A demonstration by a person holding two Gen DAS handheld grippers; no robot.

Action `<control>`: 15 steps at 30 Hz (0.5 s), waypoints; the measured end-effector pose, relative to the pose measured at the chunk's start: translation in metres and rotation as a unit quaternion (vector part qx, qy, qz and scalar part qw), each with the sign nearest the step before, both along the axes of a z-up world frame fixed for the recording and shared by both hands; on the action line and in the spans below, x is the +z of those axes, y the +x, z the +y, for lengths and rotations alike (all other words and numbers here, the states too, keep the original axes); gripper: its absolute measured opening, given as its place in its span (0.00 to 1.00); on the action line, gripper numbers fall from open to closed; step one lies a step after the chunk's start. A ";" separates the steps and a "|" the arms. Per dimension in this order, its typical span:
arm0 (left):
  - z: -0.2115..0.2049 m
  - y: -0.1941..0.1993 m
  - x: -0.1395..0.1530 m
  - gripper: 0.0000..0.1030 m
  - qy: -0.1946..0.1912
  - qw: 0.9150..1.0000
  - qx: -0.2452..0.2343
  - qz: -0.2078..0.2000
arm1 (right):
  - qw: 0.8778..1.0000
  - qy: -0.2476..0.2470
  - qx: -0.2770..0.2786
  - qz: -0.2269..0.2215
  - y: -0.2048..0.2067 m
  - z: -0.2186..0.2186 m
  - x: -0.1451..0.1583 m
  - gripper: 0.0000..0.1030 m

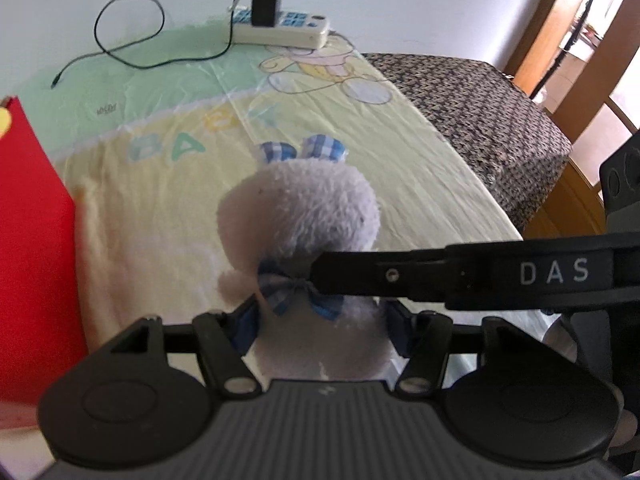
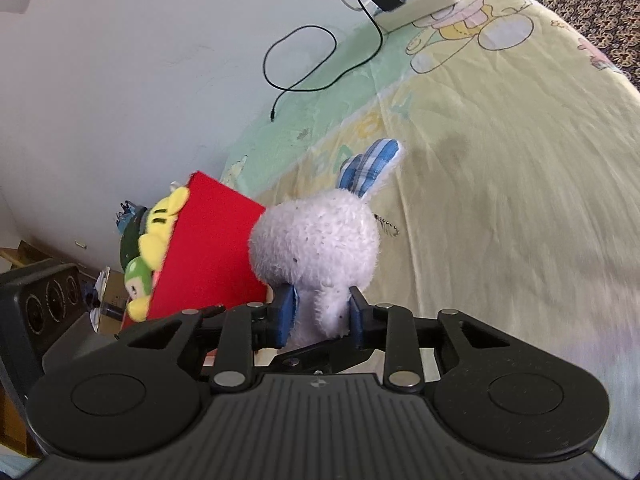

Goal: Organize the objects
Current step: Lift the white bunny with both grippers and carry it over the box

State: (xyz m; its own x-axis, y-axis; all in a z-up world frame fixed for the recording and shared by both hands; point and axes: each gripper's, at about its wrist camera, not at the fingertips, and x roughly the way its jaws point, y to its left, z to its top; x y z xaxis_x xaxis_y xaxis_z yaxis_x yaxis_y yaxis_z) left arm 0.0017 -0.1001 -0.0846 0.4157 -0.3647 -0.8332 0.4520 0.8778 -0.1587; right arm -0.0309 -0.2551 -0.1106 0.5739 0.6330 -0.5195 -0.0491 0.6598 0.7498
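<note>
Nearest, the right gripper (image 2: pixel 322 314) has its two blue pads (image 2: pixel 286 314) pressed into the neck of a white plush rabbit (image 2: pixel 316 248), jaws narrowed on the soft fabric, so the toy stands up just ahead of the fingertips with its checked blue ears (image 2: pixel 370 168) pointing away. The left gripper (image 1: pixel 320 320) frames the same rabbit (image 1: pixel 298 212) lower on its body, pads close against either flank below the gingham bow (image 1: pixel 300 292); whether they truly squeeze or merely flank it cannot be told. In the left wrist view the right gripper's finger crosses from the right and meets the toy at the bow, which suggests a handover or a shared grip, probably because a limp plush sags when pinched at one spot. Just left of the right gripper, and partly behind the rabbit, stands a red box (image 2: pixel 208 248) with yellow and green soft toys (image 2: pixel 154 236) crowded along its far side; it is the likely destination, which would explain the toy being carried beside it. Beyond the fingertips lies the pale yellow baby-print sheet (image 2: pixel 500 200). Farthest ahead, by the wall, rest a loose black cable (image 1: pixel 128 32) and a white power strip (image 1: pixel 280 32) carrying a black charger (image 1: pixel 266 4).
</note>
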 end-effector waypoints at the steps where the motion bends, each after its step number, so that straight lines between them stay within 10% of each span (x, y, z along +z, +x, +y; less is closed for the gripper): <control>1: 0.001 -0.005 0.003 0.59 0.000 1.000 -0.003 -0.005 | 1.000 0.000 -0.002 -0.002 -0.003 0.002 0.002 0.30; 15: 0.047 -0.057 0.026 0.59 -0.008 0.997 -0.075 -0.019 | 0.999 -0.010 -0.033 0.002 -0.058 0.053 0.025 0.30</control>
State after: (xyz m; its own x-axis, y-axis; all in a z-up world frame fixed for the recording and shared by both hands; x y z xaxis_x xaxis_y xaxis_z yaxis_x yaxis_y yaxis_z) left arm -0.0553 -0.0533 -0.0581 0.3867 -0.4377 -0.8117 0.5842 0.7973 -0.1516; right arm -0.0890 -0.2026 -0.0860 0.6123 0.5840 -0.5329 -0.0030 0.6757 0.7371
